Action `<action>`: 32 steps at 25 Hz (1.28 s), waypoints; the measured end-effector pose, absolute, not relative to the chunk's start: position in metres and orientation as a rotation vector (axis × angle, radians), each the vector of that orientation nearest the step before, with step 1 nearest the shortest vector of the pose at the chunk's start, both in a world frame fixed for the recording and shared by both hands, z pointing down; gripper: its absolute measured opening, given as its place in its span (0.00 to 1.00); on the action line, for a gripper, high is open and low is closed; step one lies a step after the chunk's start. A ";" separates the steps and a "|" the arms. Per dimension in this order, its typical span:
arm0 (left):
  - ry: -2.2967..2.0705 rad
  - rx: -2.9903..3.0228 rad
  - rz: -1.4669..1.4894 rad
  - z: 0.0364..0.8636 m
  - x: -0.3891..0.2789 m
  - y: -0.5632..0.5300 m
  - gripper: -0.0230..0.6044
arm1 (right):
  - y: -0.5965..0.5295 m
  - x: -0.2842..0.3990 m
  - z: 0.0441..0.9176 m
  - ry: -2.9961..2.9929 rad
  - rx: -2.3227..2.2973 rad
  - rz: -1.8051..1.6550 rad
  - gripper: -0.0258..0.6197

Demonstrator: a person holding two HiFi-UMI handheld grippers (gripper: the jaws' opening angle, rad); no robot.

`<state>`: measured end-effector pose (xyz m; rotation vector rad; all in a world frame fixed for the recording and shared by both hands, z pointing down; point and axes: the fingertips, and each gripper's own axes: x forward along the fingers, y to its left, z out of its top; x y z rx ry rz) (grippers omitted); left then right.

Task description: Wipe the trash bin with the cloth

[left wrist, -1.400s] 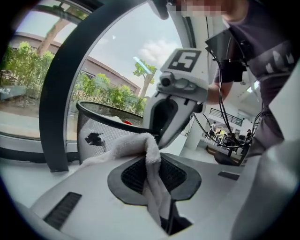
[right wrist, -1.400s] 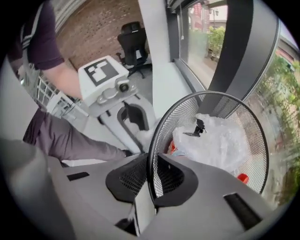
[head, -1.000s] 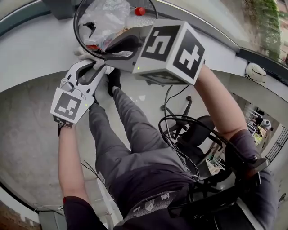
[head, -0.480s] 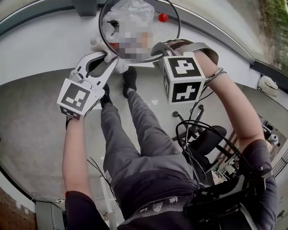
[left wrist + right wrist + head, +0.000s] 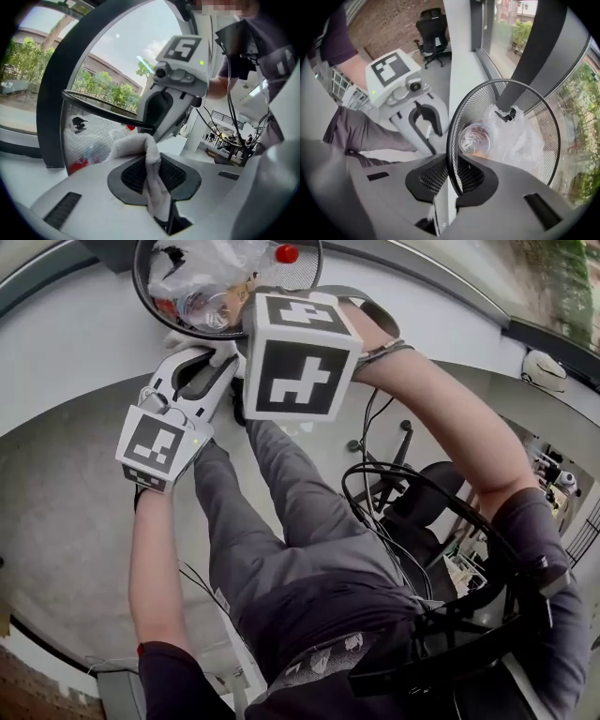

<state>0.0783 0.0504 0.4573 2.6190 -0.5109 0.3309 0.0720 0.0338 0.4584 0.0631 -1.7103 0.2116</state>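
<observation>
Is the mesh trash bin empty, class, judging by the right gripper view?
No, the trash bin holds a clear plastic cup and a crumpled plastic bag.

Pale, glossy floor (image 5: 56, 521) below, lit by soft daylight. Along the far side, a white ledge (image 5: 75, 343) under big windows (image 5: 511, 28) with a dark frame (image 5: 51, 117); outside, green trees (image 5: 18, 61) and low buildings (image 5: 108, 65). To the right, a black office chair (image 5: 422, 512). Another black chair (image 5: 433, 21) near a brick wall (image 5: 389, 23).
</observation>
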 end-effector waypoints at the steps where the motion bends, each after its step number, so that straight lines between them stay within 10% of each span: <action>1: -0.512 2.617 0.327 0.458 0.083 0.052 0.12 | 0.032 0.066 0.459 -1.718 0.083 0.228 0.12; 32: -0.840 2.515 0.258 0.469 0.005 0.006 0.12 | 0.033 0.118 0.455 -1.656 -0.217 -0.262 0.20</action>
